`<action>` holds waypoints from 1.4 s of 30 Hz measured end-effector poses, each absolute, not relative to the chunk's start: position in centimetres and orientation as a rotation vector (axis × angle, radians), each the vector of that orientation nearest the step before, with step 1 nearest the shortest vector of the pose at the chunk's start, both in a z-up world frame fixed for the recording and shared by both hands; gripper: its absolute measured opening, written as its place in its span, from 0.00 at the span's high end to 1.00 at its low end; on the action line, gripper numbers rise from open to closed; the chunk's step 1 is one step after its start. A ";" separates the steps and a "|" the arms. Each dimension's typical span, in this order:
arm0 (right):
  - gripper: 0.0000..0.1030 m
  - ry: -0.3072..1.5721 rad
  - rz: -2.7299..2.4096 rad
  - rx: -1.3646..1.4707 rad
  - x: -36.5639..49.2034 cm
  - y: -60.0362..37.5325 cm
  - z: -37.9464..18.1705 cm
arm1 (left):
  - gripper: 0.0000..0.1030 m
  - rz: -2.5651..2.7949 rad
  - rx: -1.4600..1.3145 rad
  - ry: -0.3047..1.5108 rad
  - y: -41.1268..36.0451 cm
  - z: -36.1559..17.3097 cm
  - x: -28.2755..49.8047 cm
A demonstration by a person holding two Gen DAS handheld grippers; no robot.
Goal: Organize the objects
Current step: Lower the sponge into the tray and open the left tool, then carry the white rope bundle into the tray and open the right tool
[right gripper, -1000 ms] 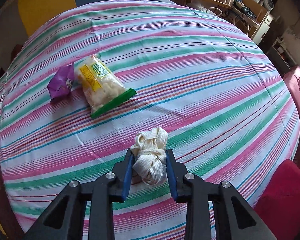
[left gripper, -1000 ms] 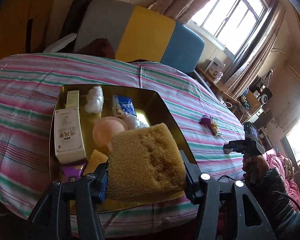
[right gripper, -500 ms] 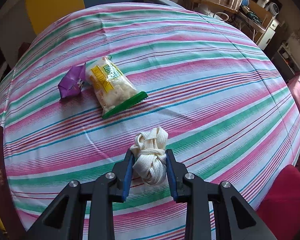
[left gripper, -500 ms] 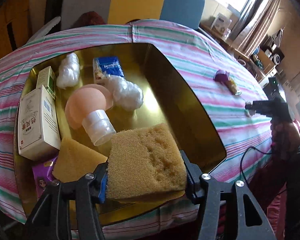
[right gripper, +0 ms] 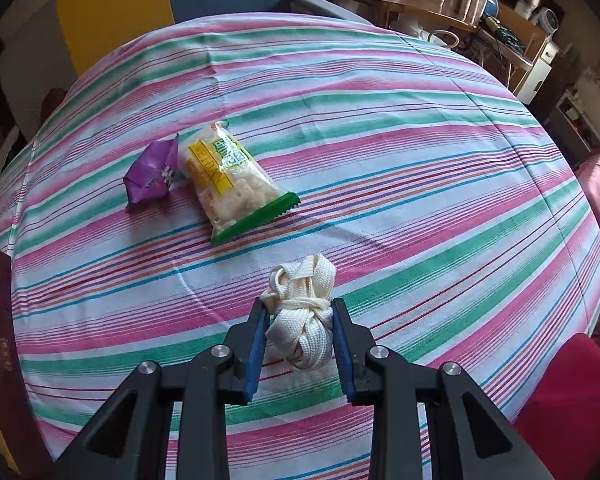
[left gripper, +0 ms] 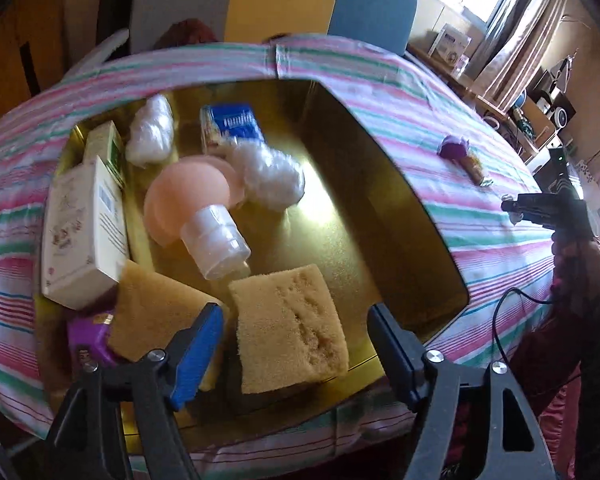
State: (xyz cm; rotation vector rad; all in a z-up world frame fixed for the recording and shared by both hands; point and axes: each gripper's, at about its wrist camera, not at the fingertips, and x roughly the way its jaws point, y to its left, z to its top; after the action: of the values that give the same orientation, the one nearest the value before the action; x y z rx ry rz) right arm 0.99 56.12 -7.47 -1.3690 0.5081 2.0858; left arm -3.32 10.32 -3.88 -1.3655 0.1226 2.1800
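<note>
My left tool (left gripper: 296,332) is hanging over the near end of the gold tray (left gripper: 432,224), and its jaws are opening — the sponge (left gripper: 290,328) is lying between them on the tray floor with a gap showing on both sides, neither pad touching it. A second sponge (left gripper: 156,312) is sitting just to its left, partly under the left finger. Further in I am seeing a white box (left gripper: 82,236) along the left wall, a peach bottle with a clear cap (left gripper: 192,208) lying on its side, two white wads (left gripper: 272,174) and (left gripper: 150,130), a blue packet (left gripper: 234,124) at the far end, and a purple packet (left gripper: 90,336) in the near left corner.

My right tool (right gripper: 300,312) is staying clamped on a bundle of white cord (right gripper: 302,320) — both pads are pressing its sides, and it is being held just above the striped tabletop (right gripper: 420,160). Beyond it, a snack bag (right gripper: 232,180) with a green seam and a purple wrapper (right gripper: 152,172) are lying on the cloth, touching each other, well apart from the bundle. In the left view the right tool is showing small at the far right, above the cloth outside the tray.
</note>
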 end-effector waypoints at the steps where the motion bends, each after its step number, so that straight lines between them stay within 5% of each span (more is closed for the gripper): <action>1: 0.70 0.510 2.089 -1.351 1.1 56.2 -7.2 | 0.27 2.200 -1.333 0.117 9.9 -3.1 -3.0; 10: 0.70 0.535 2.457 -1.194 1.6 51.2 -2.2 | 0.27 2.416 -1.173 0.032 4.4 0.8 -1.9; 18: 0.70 0.191 2.910 -1.342 -2.3 32.7 2.5 | 0.28 2.501 -1.189 -0.042 2.2 0.5 -2.4; 29: 0.70 -0.192 2.899 -1.831 -8.0 20.5 -4.7 | 0.28 2.466 -1.211 -0.140 0.2 -0.2 -2.5; 42: 0.60 -0.133 2.873 -1.873 -9.5 21.1 -7.0 | 0.28 2.560 -1.195 0.013 1.3 -0.6 -1.9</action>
State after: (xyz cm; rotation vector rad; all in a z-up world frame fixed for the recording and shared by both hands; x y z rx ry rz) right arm -9.52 21.11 -7.05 -1.8727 -0.1329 2.8730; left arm -1.87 1.34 -0.56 -1.1951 0.0132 2.5604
